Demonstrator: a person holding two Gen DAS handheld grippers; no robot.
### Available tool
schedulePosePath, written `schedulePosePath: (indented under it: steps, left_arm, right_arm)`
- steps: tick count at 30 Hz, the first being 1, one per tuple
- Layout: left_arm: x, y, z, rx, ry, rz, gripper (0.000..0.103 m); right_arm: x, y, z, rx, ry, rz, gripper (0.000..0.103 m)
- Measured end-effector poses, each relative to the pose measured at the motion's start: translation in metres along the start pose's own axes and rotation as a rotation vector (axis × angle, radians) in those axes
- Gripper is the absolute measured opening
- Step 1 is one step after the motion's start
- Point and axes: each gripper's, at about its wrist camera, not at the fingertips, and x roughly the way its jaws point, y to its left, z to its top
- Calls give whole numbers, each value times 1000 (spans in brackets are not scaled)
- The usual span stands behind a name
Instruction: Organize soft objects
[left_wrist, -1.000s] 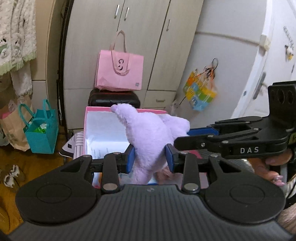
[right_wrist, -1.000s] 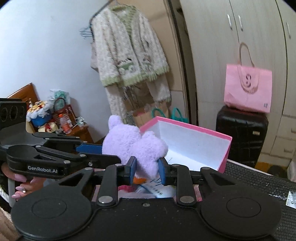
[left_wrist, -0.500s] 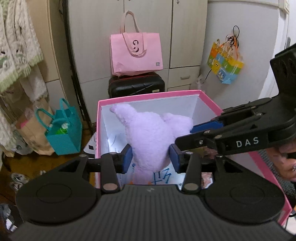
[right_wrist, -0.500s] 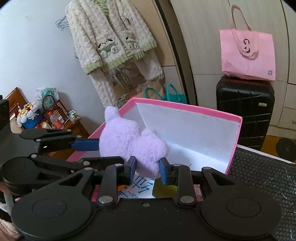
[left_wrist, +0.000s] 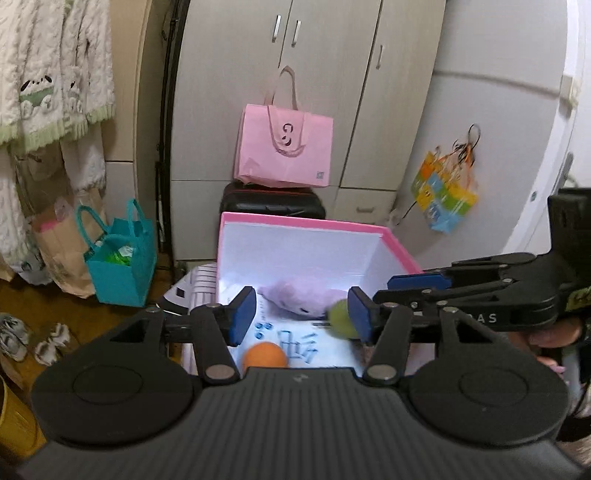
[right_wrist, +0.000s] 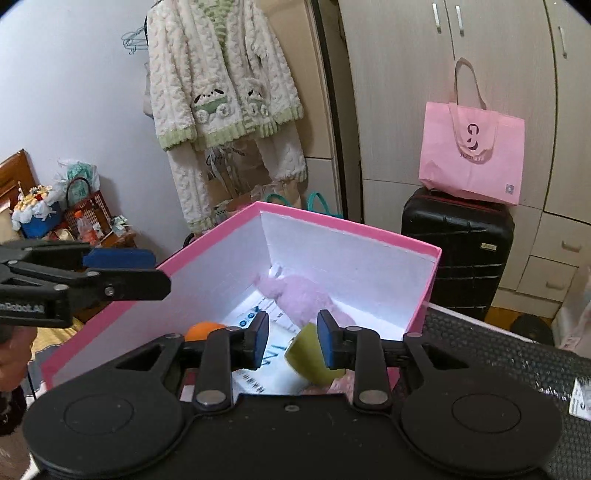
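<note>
Now the lilac plush toy (right_wrist: 303, 295) lies on the floor of the pink-rimmed cardboard box with white inner walls (right_wrist: 354, 230), toward the far corner of the box, resting on a printed white paper sheet (right_wrist: 273, 354) that covers the box bottom. No pad touches it. The left gripper (left_wrist: 301, 314) hangs over the near edge of the box; its jaws have just been opening and stand spread, with nothing pinched between the blue pads (left_wrist: 242, 312), the plush lying beyond and below the gap. The right gripper (right_wrist: 293, 338) is also above the near edge, its jaws parted a little and empty, the toy lying past its fingertips. From the left wrist view the right gripper reaches in from the right over the box's right wall; from the right wrist view the left one comes in over the left wall.

A round orange ball (left_wrist: 264, 354) sits on the paper near the front left corner of the box, and a yellow-green ball (right_wrist: 314, 354) near the front right, partly behind the right gripper's right pad. Both balls lie apart from the plush.

Behind the box stands a black hard-shell suitcase (right_wrist: 458, 251) with a pink paper carrier bag (right_wrist: 472, 162) on top.
</note>
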Motion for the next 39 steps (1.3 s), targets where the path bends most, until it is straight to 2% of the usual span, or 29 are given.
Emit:
schedulePosePath:
  steps: [6, 9, 12, 16, 24, 27, 29, 31, 34, 37, 39]
  left_arm:
    - [-21, -19, -6, 41, -16, 30, 63]
    - [-31, -28, -10, 51, -17, 43, 70]
    - [-42, -37, -14, 67, -19, 56, 80]
    - [-56, -50, -19, 93, -20, 83, 98]
    - [-81, -73, -27, 109, 16, 120, 100]
    - [-93, -80, -30, 110, 12, 139, 103]
    - [-100, -83, -32, 99, 10, 162, 103]
    - [-107, -87, -34, 87, 14, 197, 103]
    - [-117, -93, -35, 85, 12, 230, 103]
    - [-128, -97, -37, 91, 7, 218, 103]
    - [-134, -101, -38, 101, -7, 210, 103]
  right_arm:
    - [-31, 16, -6, -6, -37, 9, 41]
    - [-49, 27, -13, -23, -54, 4, 47]
    - [-63, 36, -21, -30, -63, -8, 50]
    - [-82, 43, -31, -38, -74, -25, 57]
    - [-120, 50, -45, -48, -93, -45, 63]
    - [-135, 52, -49, -46, -106, -56, 76]
    - [-144, 52, -53, -43, -112, -61, 89]
    - [-151, 53, -55, -40, -104, -62, 96]
    - [-163, 52, -59, 4, -111, -112, 99]
    - [-174, 52, -62, 71, -107, -197, 103]
    - [-182, 50, -67, 115, -102, -221, 103]
